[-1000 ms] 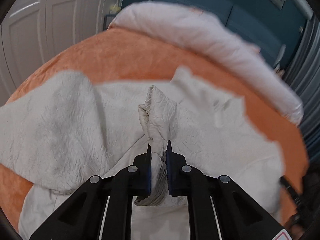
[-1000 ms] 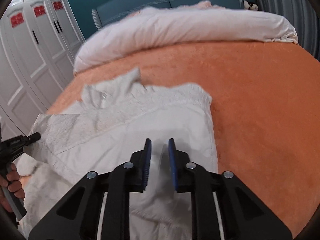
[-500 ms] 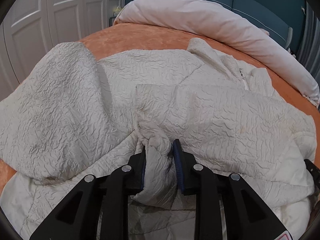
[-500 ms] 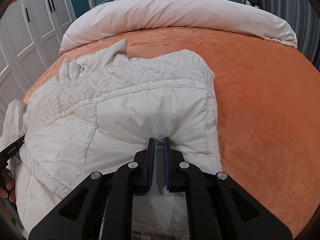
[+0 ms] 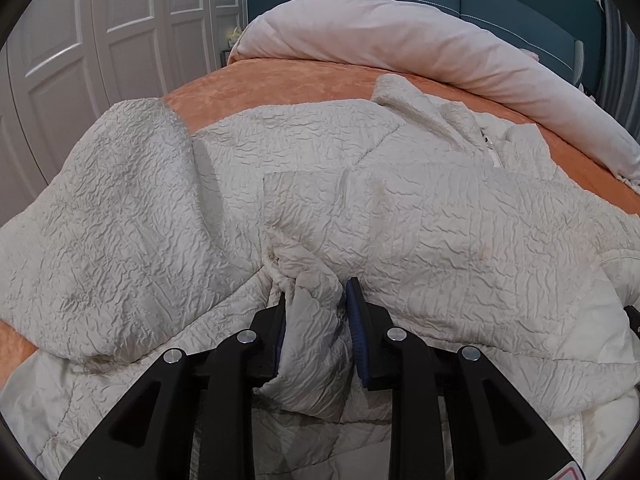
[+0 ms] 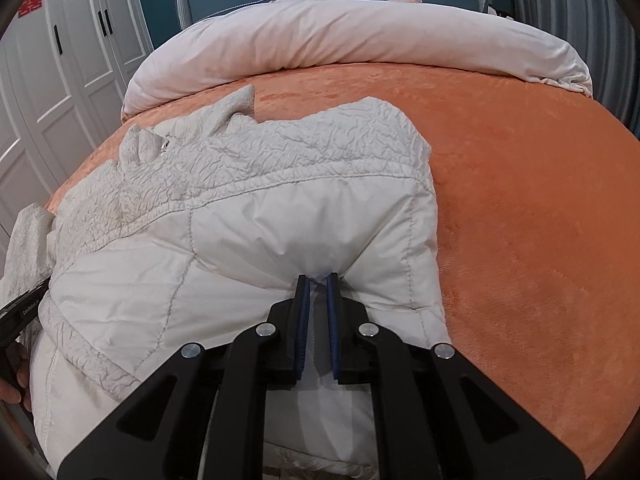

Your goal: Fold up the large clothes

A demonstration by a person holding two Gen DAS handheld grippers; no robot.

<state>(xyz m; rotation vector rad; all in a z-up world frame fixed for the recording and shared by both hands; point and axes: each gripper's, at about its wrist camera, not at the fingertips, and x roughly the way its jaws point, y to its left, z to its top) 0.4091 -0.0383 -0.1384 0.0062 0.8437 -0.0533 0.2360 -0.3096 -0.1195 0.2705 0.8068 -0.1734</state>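
Left wrist view: left gripper (image 5: 316,312) is clamped on a bunched fold of the white padded jacket (image 5: 400,220), with a thick wad of crinkled fabric filling the gap between the blue pads. The jacket lies spread across the orange bedspread (image 5: 280,84), one sleeve (image 5: 120,200) thrown out to the side and the collar (image 5: 432,112) toward the rolled pale duvet (image 5: 420,52) at the head of the bed. White wardrobe doors (image 5: 120,20) stand behind. Judgement: the shell is soft, puffy and light for its bulk; it compresses under the pads and is likely to spring back, so a deep bite on gathered fabric should hold better than a shallow one.

Right wrist view: right gripper (image 6: 318,308) is closed to a narrow gap on a pinch of the smooth lining (image 6: 280,240), which puckers toward the fingertips. The near edge of the jacket lies folded over, lining side up, with the crinkled outer face beyond it. Judgement: the lining looks slippery, so a thin pinch may slide out under tension; a quilted seam (image 6: 180,280) or the hem edge offers firmer purchase. Carry both grip points level so the padding does not sag between them
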